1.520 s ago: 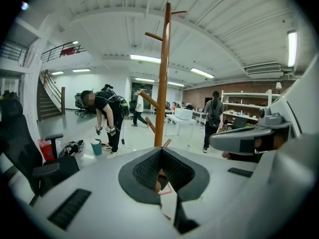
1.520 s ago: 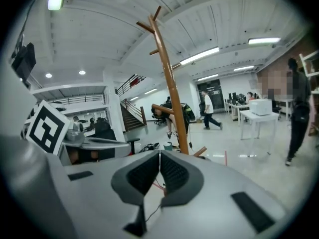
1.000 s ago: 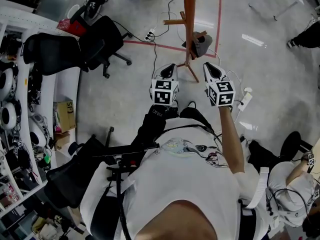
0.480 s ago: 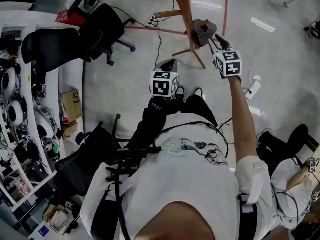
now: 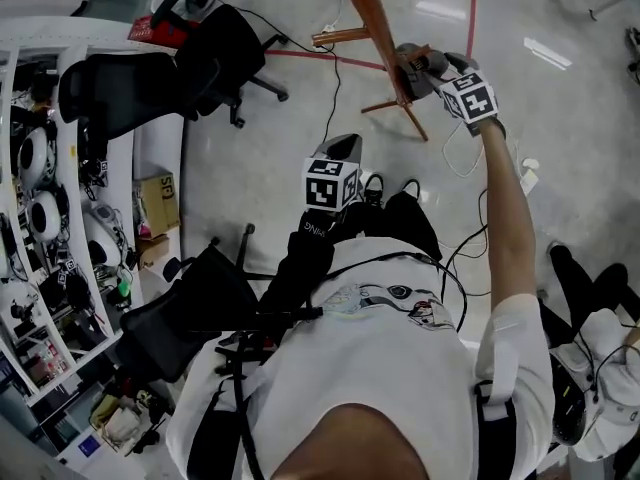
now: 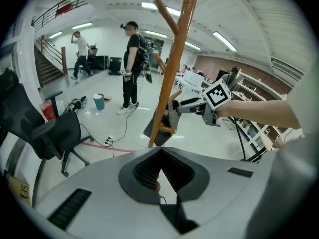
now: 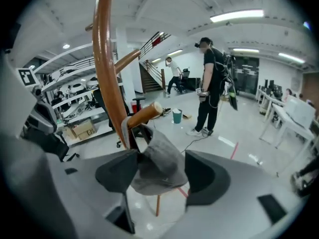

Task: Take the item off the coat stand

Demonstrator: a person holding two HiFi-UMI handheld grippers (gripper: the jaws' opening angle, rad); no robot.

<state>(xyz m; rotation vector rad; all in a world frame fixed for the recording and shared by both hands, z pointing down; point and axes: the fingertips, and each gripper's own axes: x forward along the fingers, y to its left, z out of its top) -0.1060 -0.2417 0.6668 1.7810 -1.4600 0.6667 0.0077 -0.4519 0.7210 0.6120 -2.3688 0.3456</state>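
Note:
A grey cap (image 7: 160, 164) hangs on a short peg of the wooden coat stand (image 7: 106, 73). My right gripper (image 7: 159, 158) is reached out to it, jaws opening wide, with the cap between them and the pads not pressing it. From the head view the stand (image 5: 373, 26) leans across the top, the cap (image 5: 408, 66) at its peg and the right gripper (image 5: 428, 65) against it. My left gripper (image 5: 343, 146) hangs back near my body, shut and empty. Its own view shows the stand (image 6: 172, 73), the cap (image 6: 160, 127) and the right gripper (image 6: 183, 105) ahead.
Black office chairs (image 5: 130, 88) and white shelving (image 5: 30, 198) stand at the left, with a cardboard box (image 5: 155, 203) on the floor. Cables and a power strip (image 5: 527, 176) lie around the stand's feet. Red tape (image 5: 470, 8) marks the floor. People (image 6: 132, 63) stand farther off.
My right gripper moved from beside the left one up and forward to the stand's peg, and its jaws opened around the cap. The left gripper stayed close to my body.

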